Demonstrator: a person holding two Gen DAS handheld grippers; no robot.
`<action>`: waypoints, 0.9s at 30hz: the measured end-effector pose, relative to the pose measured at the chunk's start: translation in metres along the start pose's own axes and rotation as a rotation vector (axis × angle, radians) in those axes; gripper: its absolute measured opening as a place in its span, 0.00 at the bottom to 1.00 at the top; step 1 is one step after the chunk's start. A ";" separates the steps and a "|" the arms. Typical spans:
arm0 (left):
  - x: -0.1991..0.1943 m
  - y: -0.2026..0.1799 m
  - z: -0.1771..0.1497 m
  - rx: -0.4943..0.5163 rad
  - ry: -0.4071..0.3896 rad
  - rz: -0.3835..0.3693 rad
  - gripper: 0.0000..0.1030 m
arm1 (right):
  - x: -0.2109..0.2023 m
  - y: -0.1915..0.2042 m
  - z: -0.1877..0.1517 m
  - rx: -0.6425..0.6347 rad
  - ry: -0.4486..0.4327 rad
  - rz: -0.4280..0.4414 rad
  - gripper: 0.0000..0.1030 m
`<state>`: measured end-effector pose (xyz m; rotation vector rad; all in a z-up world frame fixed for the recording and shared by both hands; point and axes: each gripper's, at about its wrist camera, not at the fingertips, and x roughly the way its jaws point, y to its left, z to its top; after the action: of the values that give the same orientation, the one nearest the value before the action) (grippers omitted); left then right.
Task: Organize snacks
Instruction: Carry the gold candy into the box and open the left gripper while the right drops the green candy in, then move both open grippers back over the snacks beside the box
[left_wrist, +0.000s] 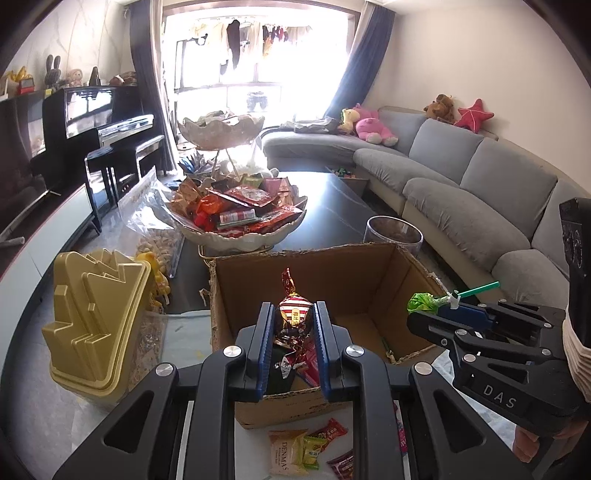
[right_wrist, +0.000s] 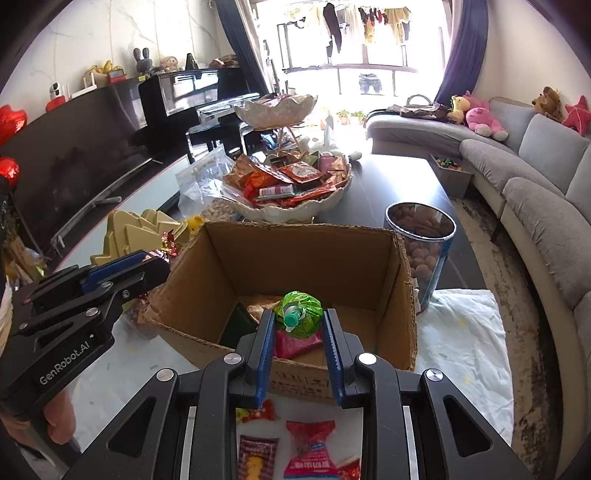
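Cardboard box (left_wrist: 317, 288) is seen standing open-topped on the bench (left_wrist: 340, 206), at its near edge, with both tools held above it. The left tool (left_wrist: 293, 328) is clamped on a foil-wrapped candy (left_wrist: 293, 314) with red and white stripes, whose twisted end points up; the candy is held over the box's near wall. The right tool (right_wrist: 299, 325) is clamped on a green-wrapped lollipop (right_wrist: 300, 308), the stick being gripped between the blue pads (right_wrist: 266, 343) and the green head held over the inside of the box. Several wrapped snacks (right_wrist: 295, 341) are seen lying on the box floor beneath it. More loose packets (left_wrist: 306, 450) are spread on the bench just in front of the box's near wall. Behind the box, toward the far side of the bench, a white scalloped bowl (left_wrist: 243, 236) piled with snack packets is set, with a second, higher tier (left_wrist: 221, 129) above it. A clear jar (right_wrist: 421, 251) of brown nuts stands just beside the box's right wall, and a gold plastic lid (left_wrist: 96, 317) lies near its left wall.
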<state>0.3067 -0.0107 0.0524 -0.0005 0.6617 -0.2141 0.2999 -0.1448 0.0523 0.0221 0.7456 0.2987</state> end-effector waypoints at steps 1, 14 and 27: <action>0.003 0.000 0.001 -0.002 0.005 0.001 0.21 | 0.003 -0.001 0.001 0.001 0.003 0.000 0.26; 0.001 -0.001 -0.006 -0.012 0.017 0.046 0.55 | 0.009 -0.010 0.004 0.037 -0.021 -0.035 0.54; -0.033 -0.007 -0.020 0.056 0.047 0.072 0.61 | -0.020 0.008 -0.009 -0.023 -0.008 -0.055 0.53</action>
<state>0.2674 -0.0099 0.0575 0.0824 0.7013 -0.1632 0.2780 -0.1435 0.0600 -0.0190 0.7334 0.2541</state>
